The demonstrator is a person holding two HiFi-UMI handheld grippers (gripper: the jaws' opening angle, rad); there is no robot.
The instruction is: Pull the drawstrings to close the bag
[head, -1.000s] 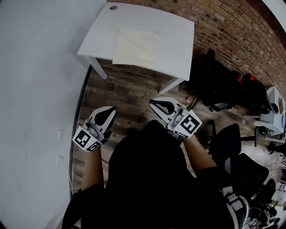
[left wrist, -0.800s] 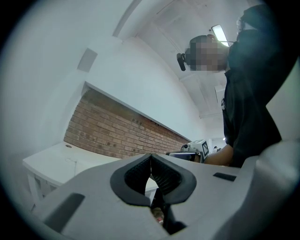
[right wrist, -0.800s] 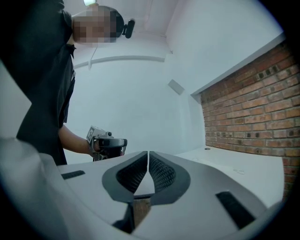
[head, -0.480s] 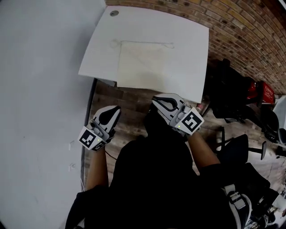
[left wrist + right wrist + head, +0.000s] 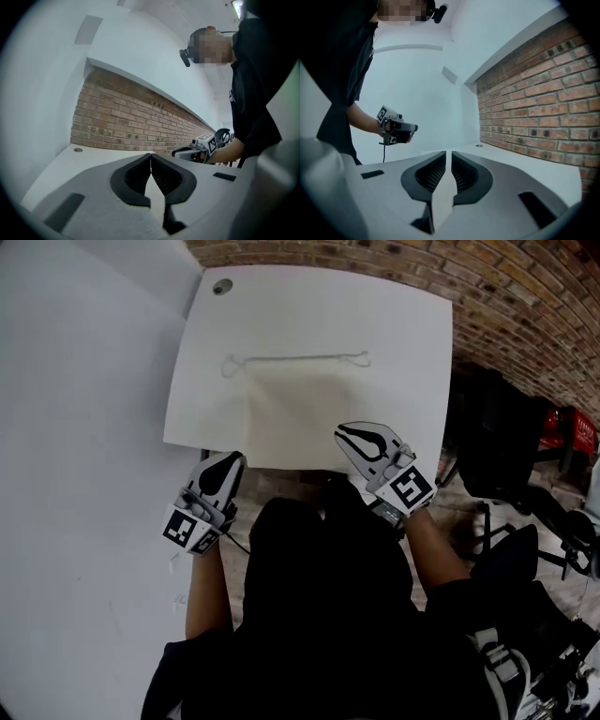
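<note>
A flat cream drawstring bag (image 5: 291, 409) lies on the white table (image 5: 403, 324). Its drawstring (image 5: 300, 358) runs along the far edge, with a loop at each end. My left gripper (image 5: 228, 458) hovers at the table's near edge, left of the bag's near corner; its jaws (image 5: 150, 157) are shut with nothing between them. My right gripper (image 5: 347, 431) is over the bag's near right corner. Its jaws (image 5: 448, 154) are opening, a thin gap shows and nothing is in it. Both grippers are well short of the drawstring.
A brick wall (image 5: 525, 306) runs behind and to the right of the table. Black chairs (image 5: 497, 446) stand to the right on the wood floor. A white wall (image 5: 75, 427) borders the left. A round cable hole (image 5: 221, 286) sits in the table's far left corner.
The person has stepped up to the table. Both grippers, earlier over the floor, now reach the table's near edge, and the bag lies closer in view.
</note>
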